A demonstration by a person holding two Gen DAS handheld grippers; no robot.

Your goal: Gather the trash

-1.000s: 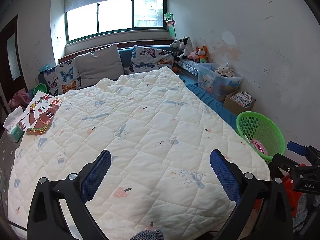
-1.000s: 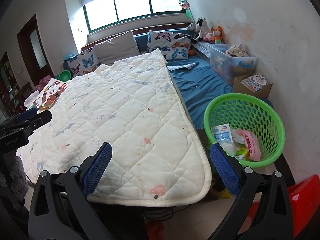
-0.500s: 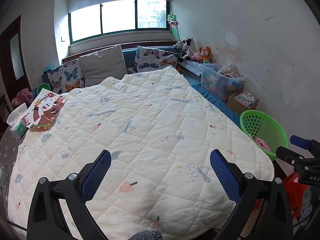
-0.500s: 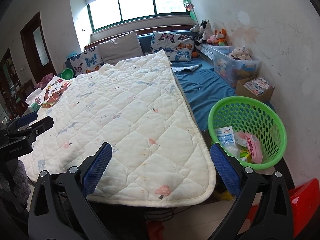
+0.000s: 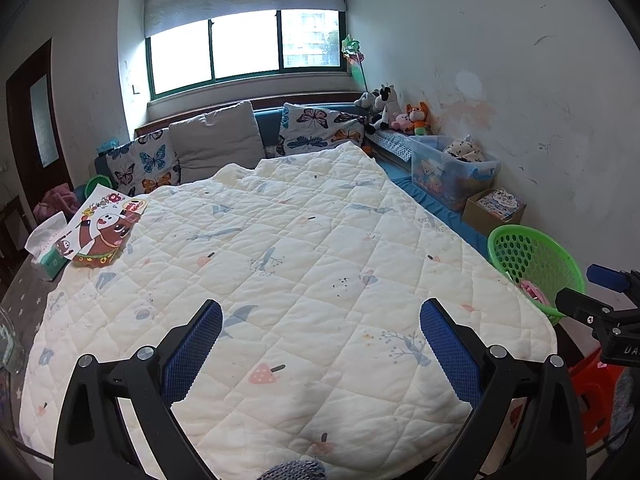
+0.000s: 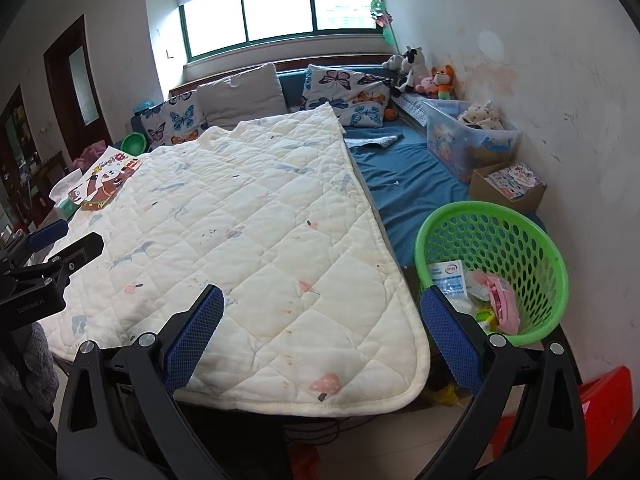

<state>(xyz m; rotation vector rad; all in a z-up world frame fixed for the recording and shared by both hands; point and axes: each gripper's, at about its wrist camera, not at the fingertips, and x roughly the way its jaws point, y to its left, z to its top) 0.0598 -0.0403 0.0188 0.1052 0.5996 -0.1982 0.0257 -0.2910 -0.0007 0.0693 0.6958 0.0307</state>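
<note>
We hold both grippers, left point(image 5: 320, 338) and right point(image 6: 322, 338), level, spread and empty over the quilt's point(image 6: 248, 216) near edge, the upright trash-filled basket point(image 6: 492, 276) at right.

Daylight is admitted through the window point(image 5: 244, 50) at the far wall, where its panes are blown out. Straight lines are bent by fisheye distortion, and the corners are darkened.
</note>
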